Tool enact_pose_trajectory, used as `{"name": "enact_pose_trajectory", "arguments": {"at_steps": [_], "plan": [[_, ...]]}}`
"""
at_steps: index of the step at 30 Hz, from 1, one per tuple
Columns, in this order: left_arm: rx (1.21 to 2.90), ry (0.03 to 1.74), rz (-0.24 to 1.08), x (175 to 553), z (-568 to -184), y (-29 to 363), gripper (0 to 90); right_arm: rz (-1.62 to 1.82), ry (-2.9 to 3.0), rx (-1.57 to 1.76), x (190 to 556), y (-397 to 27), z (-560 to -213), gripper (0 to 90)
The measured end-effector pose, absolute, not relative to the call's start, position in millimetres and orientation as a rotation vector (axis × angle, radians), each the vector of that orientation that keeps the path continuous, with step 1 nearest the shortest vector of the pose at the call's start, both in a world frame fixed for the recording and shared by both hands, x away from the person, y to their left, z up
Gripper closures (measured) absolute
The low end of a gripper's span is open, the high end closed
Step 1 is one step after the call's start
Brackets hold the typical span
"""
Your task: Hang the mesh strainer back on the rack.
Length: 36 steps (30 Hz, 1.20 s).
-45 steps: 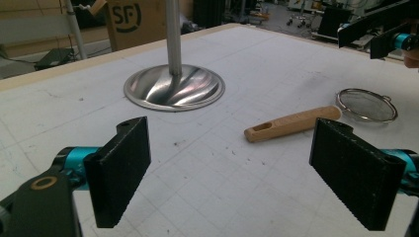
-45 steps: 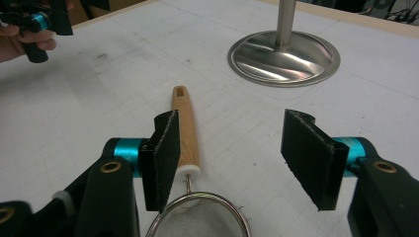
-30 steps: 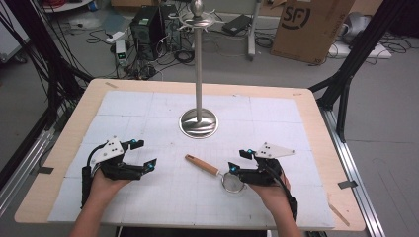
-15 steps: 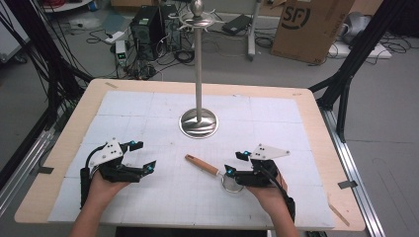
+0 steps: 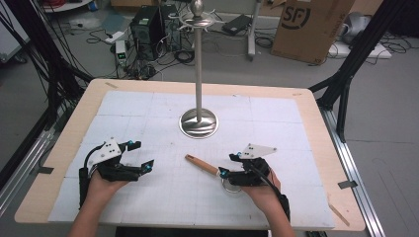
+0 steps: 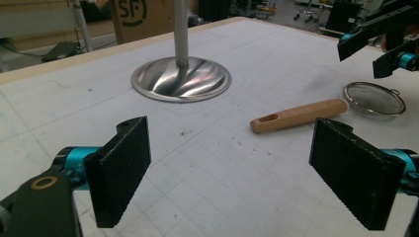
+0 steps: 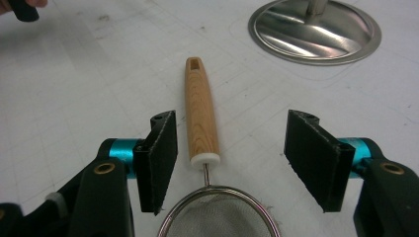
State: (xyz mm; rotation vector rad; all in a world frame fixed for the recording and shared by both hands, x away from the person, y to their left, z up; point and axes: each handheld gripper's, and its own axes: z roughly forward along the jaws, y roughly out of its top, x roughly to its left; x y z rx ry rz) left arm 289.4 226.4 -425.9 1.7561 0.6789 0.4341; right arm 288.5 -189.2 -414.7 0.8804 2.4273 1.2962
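While the strainer (image 7: pixel 202 148) lies flat on the white mat (image 5: pixel 296 123), the right gripper (image 7: pixel 230 158) sits low over it with its jaws apart, one on each side of the near end of the wooden handle and neither touching the wood. They have just been closing a little, with the handle between them. The wire bowl of the strainer lies beneath this gripper, and the handle points away toward the left gripper (image 5: pixel 141 155). From above it is hard to say whether the right gripper rests on the rim of the bowl. The left gripper stands well apart, jaws wide open and holding nothing. The metal stand (image 5: pixel 198 121) rises behind, its round base on the mat.
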Motion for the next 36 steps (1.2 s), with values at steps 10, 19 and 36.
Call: {"name": "enact_pose_trajectory", "arguments": {"at_steps": [10, 19, 36], "plan": [[1.749, 0.690, 0.450, 289, -426, 228, 16.1, 1.101, 2.573, 0.815, 300, -163, -417, 42.7], [1.754, 0.685, 0.447, 289, -426, 227, 16.2, 0.936, 2.690, 0.771, 305, -147, -426, 56.6], [1.758, 0.681, 0.445, 289, -426, 226, 16.2, 0.891, 2.722, 0.768, 303, -155, -426, 68.3]]}}
